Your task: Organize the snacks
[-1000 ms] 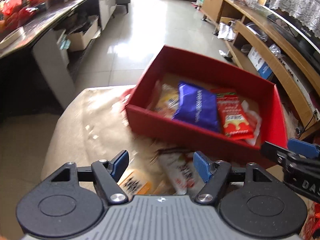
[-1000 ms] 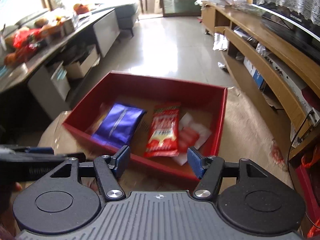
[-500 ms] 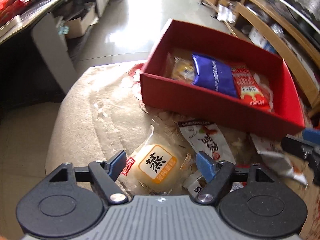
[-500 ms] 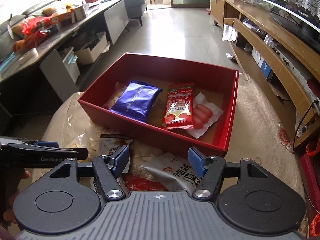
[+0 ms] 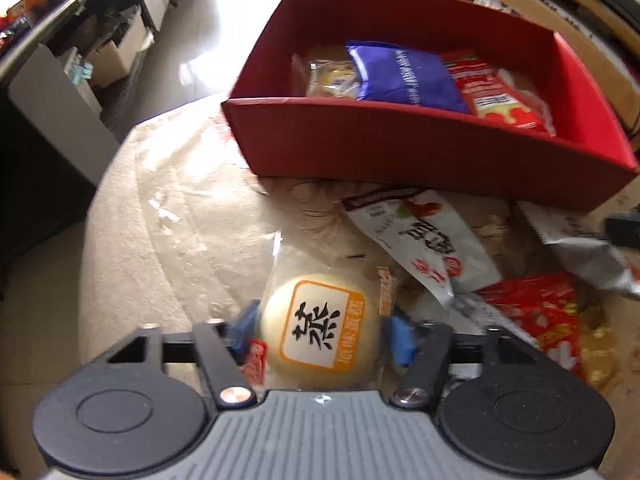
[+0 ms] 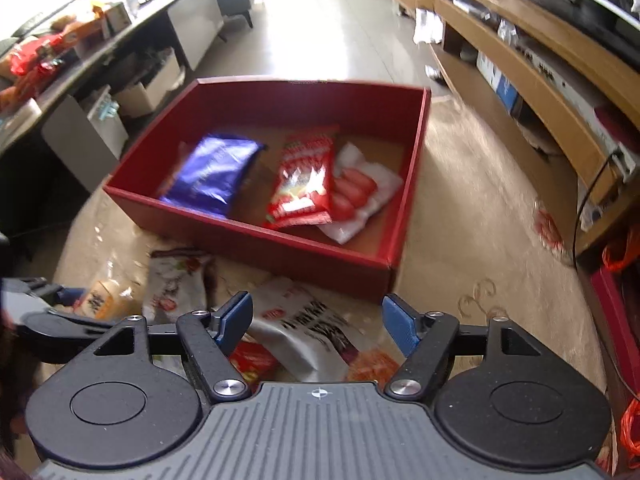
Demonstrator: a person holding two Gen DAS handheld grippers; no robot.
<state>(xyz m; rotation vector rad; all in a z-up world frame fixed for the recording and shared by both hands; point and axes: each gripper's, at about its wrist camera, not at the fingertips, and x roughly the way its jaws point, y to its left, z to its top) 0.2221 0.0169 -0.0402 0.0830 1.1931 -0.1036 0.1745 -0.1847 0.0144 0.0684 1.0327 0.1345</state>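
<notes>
A clear-wrapped pale round cake (image 5: 320, 328) with an orange label lies on the cloth. My left gripper (image 5: 320, 332) is closing on it, and both blue pads touch the wrapper's sides. The red box (image 5: 400, 152) behind it holds a blue packet (image 5: 404, 76), a red sausage packet (image 5: 500, 96) and a yellow pastry packet (image 5: 332, 76). In the right wrist view my right gripper (image 6: 318, 316) hangs with its jaws opening above a silver-white packet (image 6: 304, 328), not touching it. The box (image 6: 256, 236) lies just beyond. The left gripper (image 6: 60, 300) shows at the left edge.
A white packet with red fruit (image 5: 420, 240), a red packet (image 5: 536, 312) and a crumpled silver packet (image 5: 580, 248) lie loose in front of the box. The beige cloth (image 5: 180, 220) drops off at the left. A wooden shelf unit (image 6: 540, 92) runs along the right.
The left gripper came down over the cake and its jaws closed in against the wrapper. The right gripper sank toward the loose packets and its jaws widened.
</notes>
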